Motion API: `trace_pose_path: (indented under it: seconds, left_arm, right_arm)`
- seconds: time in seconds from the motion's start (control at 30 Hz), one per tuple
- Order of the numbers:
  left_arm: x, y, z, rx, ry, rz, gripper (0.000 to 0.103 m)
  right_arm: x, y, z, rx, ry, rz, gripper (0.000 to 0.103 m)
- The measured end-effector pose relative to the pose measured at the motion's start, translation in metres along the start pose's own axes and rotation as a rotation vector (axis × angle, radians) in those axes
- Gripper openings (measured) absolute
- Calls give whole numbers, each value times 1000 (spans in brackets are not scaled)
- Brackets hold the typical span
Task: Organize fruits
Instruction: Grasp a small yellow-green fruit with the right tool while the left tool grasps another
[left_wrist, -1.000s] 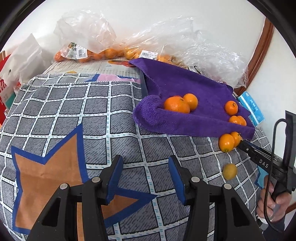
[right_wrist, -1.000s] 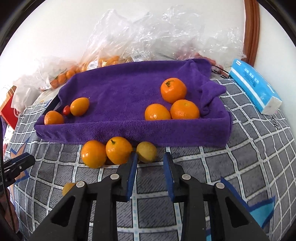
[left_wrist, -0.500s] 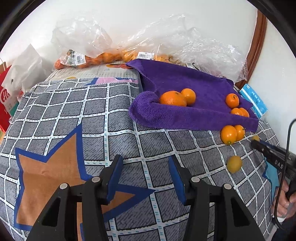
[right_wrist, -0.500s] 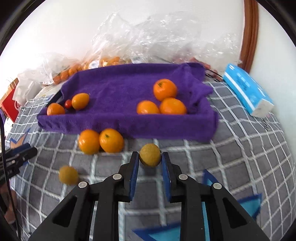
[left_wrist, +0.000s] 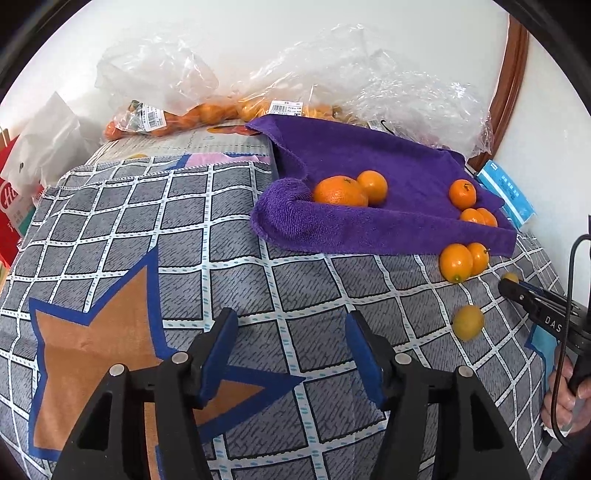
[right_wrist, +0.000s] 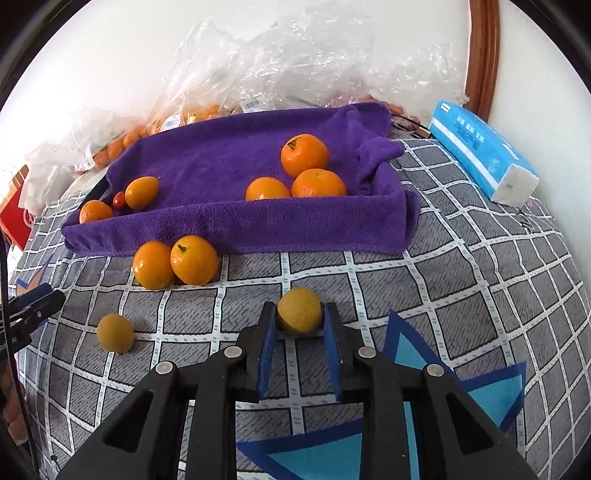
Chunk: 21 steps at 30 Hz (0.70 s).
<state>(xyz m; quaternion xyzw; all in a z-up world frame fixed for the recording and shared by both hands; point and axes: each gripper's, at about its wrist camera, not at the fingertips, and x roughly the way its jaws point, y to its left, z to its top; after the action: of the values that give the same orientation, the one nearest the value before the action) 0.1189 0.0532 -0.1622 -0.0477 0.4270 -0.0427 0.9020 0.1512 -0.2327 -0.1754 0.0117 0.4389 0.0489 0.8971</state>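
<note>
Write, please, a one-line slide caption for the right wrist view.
Right gripper shut on a small yellow fruit, near the purple towel holding oranges.

White wall (left_wrist: 332, 44), brown wooden frame (right_wrist: 484, 55), daylight.

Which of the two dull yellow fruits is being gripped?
The one between the right hand-held gripper's fingers; the other yellow fruit lies loose on the checked cloth, left.

A grey checked cloth with blue-edged star patterns (left_wrist: 122, 229) covered the surface. A blue-and-white pack of tissues (right_wrist: 484, 151) lay at its far right corner. Crumpled clear plastic bags (right_wrist: 295, 62) were heaped along its far edge, below a white wall (left_wrist: 258, 33).
</note>
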Motion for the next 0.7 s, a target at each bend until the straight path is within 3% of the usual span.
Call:
trace_pose_path:
  seconds: [0.13, 0.23, 0.5, 0.7]
  left_arm:
    - [0, -2, -1, 10, 2, 14, 58]
    - [-4, -9, -3, 32, 6, 16, 52]
    - [-8, -61, 0, 93, 24, -177, 53]
    - [4, -99, 0, 120, 55, -213, 53]
  right_arm:
    - [5, 3, 5, -15, -3, 0, 33]
    - [4, 3, 5, -23, -14, -8, 25]
    - [-19, -19, -8, 2, -36, -6, 25]
    - [-43, -47, -20, 51, -49, -36, 25]
